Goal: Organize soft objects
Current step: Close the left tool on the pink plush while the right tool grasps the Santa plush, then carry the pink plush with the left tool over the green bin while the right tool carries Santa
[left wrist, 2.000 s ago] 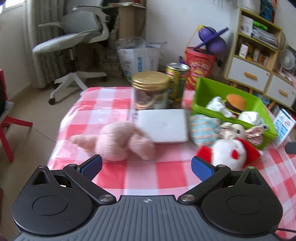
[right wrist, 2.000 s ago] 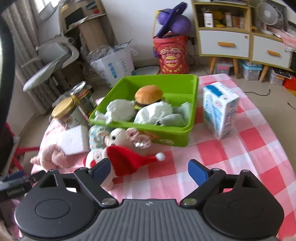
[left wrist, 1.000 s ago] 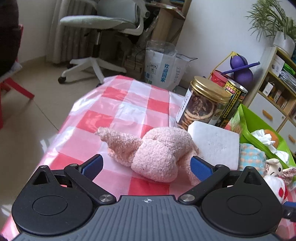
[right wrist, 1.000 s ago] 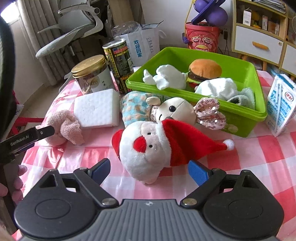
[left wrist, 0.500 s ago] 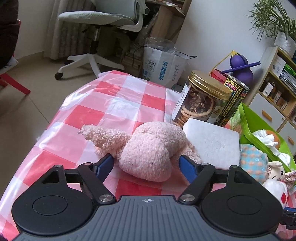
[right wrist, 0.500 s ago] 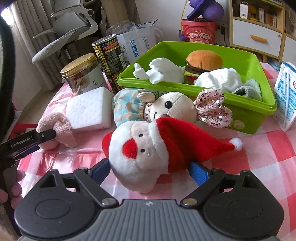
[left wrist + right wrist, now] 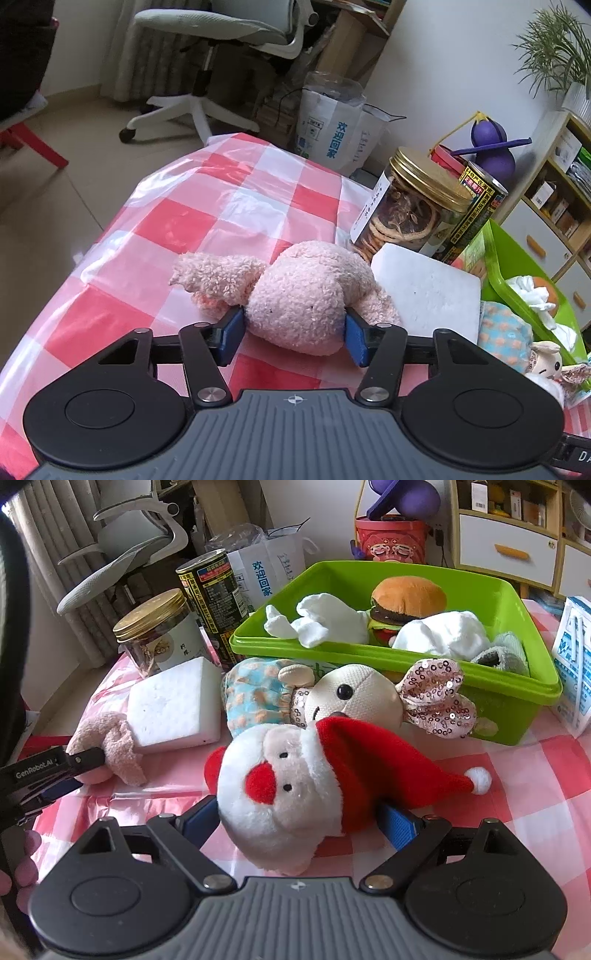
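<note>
My left gripper [image 7: 293,338] is shut on the pink plush toy [image 7: 306,295], its blue pads pressing both sides while the toy lies on the checked tablecloth; the toy also shows in the right wrist view [image 7: 110,746]. My right gripper [image 7: 299,821] has its pads on both sides of the Santa plush [image 7: 295,775], which lies on the cloth. A beige mouse doll [image 7: 332,698] with sequin ears lies behind Santa, against the green bin [image 7: 517,698]. The bin holds a burger plush [image 7: 406,598] and white soft toys [image 7: 439,633].
A white sponge block [image 7: 424,291] lies beside the pink toy. A gold-lidded jar [image 7: 410,203] and a dark tin [image 7: 476,214] stand behind it. A milk carton [image 7: 574,664] stands right of the bin. The table's left edge drops to the floor, with an office chair beyond.
Both grippers moved forward and closed: the left pads now squeeze the pink plush, and the right pads now reach the Santa plush's sides.
</note>
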The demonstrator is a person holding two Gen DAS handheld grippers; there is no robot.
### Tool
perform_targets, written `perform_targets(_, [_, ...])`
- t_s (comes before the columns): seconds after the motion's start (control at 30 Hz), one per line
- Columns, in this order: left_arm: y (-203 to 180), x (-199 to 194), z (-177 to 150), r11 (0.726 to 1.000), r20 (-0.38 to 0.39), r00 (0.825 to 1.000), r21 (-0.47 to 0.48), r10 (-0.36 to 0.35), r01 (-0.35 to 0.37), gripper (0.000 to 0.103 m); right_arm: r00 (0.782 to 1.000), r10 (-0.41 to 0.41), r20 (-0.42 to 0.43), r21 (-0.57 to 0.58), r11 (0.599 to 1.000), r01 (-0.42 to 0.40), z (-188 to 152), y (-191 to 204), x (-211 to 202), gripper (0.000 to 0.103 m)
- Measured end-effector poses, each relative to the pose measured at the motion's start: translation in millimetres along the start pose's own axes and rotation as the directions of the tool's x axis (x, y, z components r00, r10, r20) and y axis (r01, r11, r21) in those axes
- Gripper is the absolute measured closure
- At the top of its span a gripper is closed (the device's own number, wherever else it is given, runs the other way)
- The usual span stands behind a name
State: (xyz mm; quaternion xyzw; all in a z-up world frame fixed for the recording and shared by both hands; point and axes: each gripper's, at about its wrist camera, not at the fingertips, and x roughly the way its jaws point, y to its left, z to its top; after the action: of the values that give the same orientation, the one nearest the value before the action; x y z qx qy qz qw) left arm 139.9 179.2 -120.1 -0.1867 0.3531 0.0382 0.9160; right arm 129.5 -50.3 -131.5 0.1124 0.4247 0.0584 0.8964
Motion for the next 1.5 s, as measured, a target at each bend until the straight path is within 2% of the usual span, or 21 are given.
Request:
perform_targets(0.07, [-1, -2, 0, 1.0, -0.008, 1.0, 0.003, 0.002, -0.002, 0.049, 1.0, 0.004, 0.003, -0.007, 1.0, -0.004, 0, 0, -1, 0.032])
perform_targets(0.23, [-4, -5, 1, 1.0, -0.037, 0.999, 0.01, 0.01, -0.009, 0.05, 0.999, 0.032, -0.006, 0.012, 0.999, -0.032, 3, -4, -8, 0.05])
perform_targets(0.43, [-8, -10, 0, 1.0, -0.072, 0.997, 0.009, 0.016, -0.015, 0.051, 0.999, 0.033, -0.021, 0.049, 0.998, -0.032, 7, -6, -16, 0.057])
perform_targets(0.8, [-13, -30, 2, 0.999, -0.135, 0.99, 0.027, 0.049, -0.046, 0.052, 1.0, 0.023, -0.009, 0.018, 1.0, -0.023, 9, 0, -48, 0.058])
perform_targets(1.27, [-21, -65, 9, 0.998, -0.145, 0.988, 0.036, 0.046, -0.041, 0.052, 0.999, 0.034, 0.025, 0.008, 0.999, -0.034, 13, -9, -87, 0.058])
perform_targets(1.5, [-27, -83, 11, 0.999, -0.133, 0.991, 0.045, 0.03, -0.025, 0.052, 0.998, 0.037, 0.054, 0.023, 0.999, -0.038, 18, -30, -104, 0.058])
